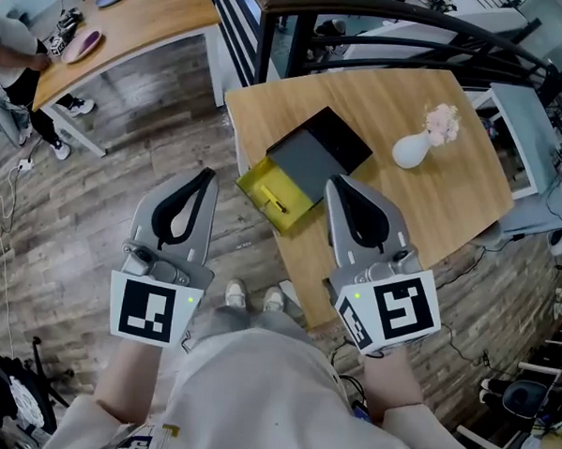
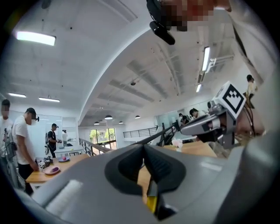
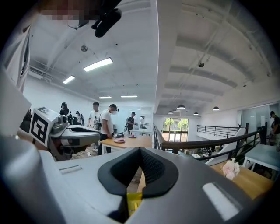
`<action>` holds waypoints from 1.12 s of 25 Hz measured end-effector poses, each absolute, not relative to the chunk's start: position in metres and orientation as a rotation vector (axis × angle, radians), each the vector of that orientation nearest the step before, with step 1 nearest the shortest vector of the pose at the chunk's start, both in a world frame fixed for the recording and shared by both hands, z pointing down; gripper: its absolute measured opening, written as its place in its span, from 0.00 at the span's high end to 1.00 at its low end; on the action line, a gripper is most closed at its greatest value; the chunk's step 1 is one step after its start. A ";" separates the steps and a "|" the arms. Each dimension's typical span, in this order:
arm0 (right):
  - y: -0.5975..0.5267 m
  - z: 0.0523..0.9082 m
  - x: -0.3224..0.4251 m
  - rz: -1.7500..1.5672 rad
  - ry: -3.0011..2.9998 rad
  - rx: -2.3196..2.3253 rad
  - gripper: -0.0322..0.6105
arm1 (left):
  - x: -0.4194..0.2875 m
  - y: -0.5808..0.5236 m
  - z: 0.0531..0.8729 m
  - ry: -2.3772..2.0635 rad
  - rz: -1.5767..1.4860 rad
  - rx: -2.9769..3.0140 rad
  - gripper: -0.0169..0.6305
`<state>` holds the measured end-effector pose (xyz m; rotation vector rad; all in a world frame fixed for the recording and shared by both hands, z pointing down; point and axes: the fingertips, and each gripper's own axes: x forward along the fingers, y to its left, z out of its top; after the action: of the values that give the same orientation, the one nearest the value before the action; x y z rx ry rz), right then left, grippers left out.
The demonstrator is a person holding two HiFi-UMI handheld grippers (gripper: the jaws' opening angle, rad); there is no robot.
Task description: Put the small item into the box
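An open yellow box sits near the front left corner of the wooden table, its dark grey lid folded back behind it. A thin small item lies inside the box. My left gripper hangs over the floor, left of the table, jaws shut and empty. My right gripper hovers just right of the box, also shut with nothing in it. In the left gripper view the jaws meet, and the yellow box shows below them. The right gripper view shows its jaws pressed together.
A white vase with pink flowers stands on the table right of the lid. A dark railing runs behind the table. Another wooden table with pink objects is at the far left, with people beside it. Cables lie on the floor at right.
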<state>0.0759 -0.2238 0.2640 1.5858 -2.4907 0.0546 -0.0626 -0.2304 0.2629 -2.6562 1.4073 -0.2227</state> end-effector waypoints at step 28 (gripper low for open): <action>-0.176 0.281 0.078 0.128 -2.526 1.539 0.95 | -0.057 -0.186 0.280 1.406 -0.304 -2.679 0.97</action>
<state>0.0776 -0.1760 0.2810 1.5391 -2.5261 0.1275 -0.0568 -0.1859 0.2801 -2.6786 1.4055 -0.3043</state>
